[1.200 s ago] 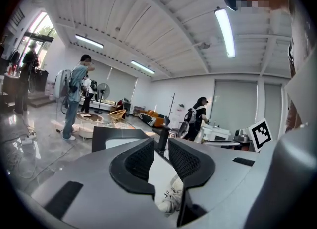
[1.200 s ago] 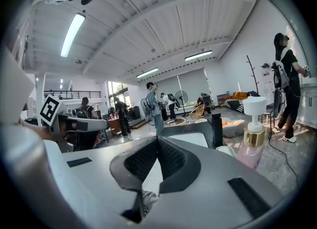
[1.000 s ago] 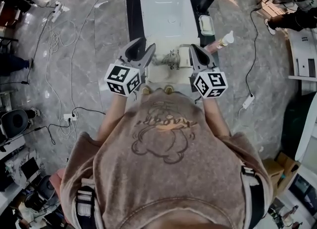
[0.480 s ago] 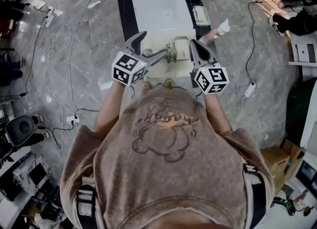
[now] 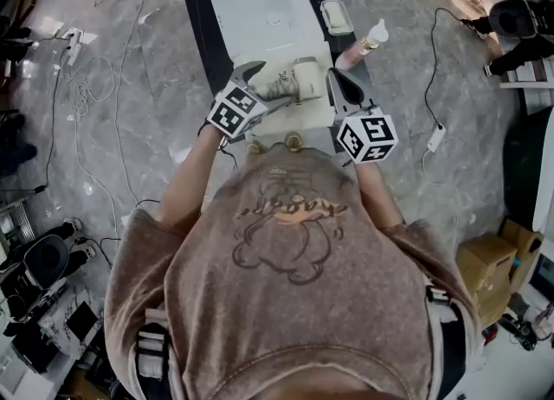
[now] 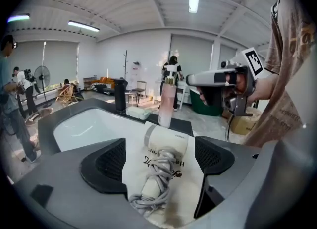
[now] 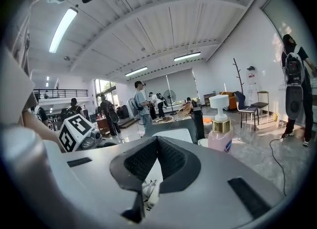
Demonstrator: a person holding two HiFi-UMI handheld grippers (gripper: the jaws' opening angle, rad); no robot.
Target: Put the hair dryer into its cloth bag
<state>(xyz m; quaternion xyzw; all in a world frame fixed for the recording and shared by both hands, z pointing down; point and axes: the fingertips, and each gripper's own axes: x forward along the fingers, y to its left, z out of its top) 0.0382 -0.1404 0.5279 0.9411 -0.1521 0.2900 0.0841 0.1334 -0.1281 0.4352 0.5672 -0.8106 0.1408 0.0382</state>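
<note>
A white hair dryer [image 5: 299,78] with its grey cord wound round the handle lies on a cream cloth bag [image 5: 299,117] on the counter, just in front of the sink. In the left gripper view the dryer [image 6: 166,141] rests on the bag [image 6: 190,186] between the wide-apart jaws of my left gripper [image 6: 159,146]; those jaws have just been opening and the pads do not touch it. In the head view my left gripper [image 5: 264,87] sits at the dryer's left. My right gripper [image 5: 336,82] hovers at its right, shut and empty [image 7: 157,141].
A white sink [image 5: 260,9] is set in the dark counter beyond the bag. A pink pump bottle [image 5: 359,48] and a soap dish [image 5: 336,16] stand to the sink's right. Cables and a power strip [image 5: 433,137] lie on the marble floor. People stand far off in the room.
My left gripper has dropped toward the counter and opened wide over the dryer. The dryer and bag now lie flat. The right gripper has hardly shifted.
</note>
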